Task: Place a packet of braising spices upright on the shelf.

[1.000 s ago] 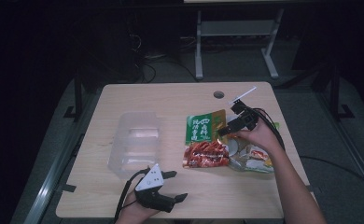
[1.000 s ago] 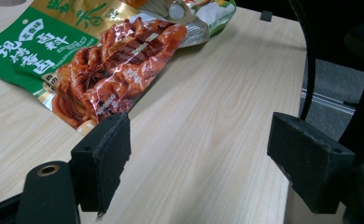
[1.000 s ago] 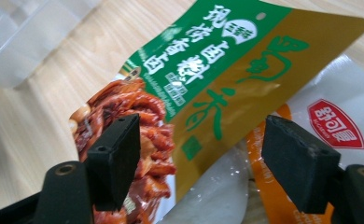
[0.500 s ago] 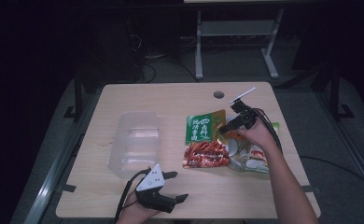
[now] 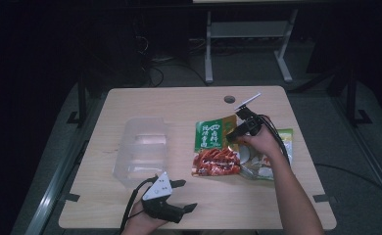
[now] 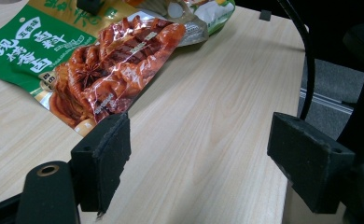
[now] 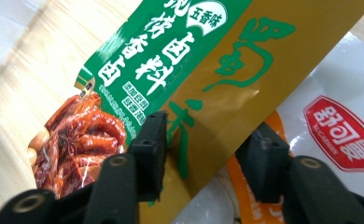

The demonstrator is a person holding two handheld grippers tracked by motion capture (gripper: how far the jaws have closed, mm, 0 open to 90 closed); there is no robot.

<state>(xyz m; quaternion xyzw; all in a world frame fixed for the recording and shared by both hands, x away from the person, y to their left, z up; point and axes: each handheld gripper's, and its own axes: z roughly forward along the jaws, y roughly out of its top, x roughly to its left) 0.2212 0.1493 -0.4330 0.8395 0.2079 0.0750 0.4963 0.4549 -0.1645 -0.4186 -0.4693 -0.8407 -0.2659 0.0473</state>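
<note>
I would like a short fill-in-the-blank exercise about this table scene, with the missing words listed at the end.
1. The right tool has its jaws open over the green and ____ packet.
2. The clear plastic container stands to the ____ of the packets in the high view.
3. The left tool holds ____.
4. All packets lie on a ____ table.

Missing words: gold; left; nothing; wooden

Both forearms, rising from the frame's bottom edge, are bare, no sleeves. The left tongs (image 5: 183, 195) are black with a grey three-cornered plate and black cable; the right tongs (image 5: 233, 133) are black, cable trailing.
</note>
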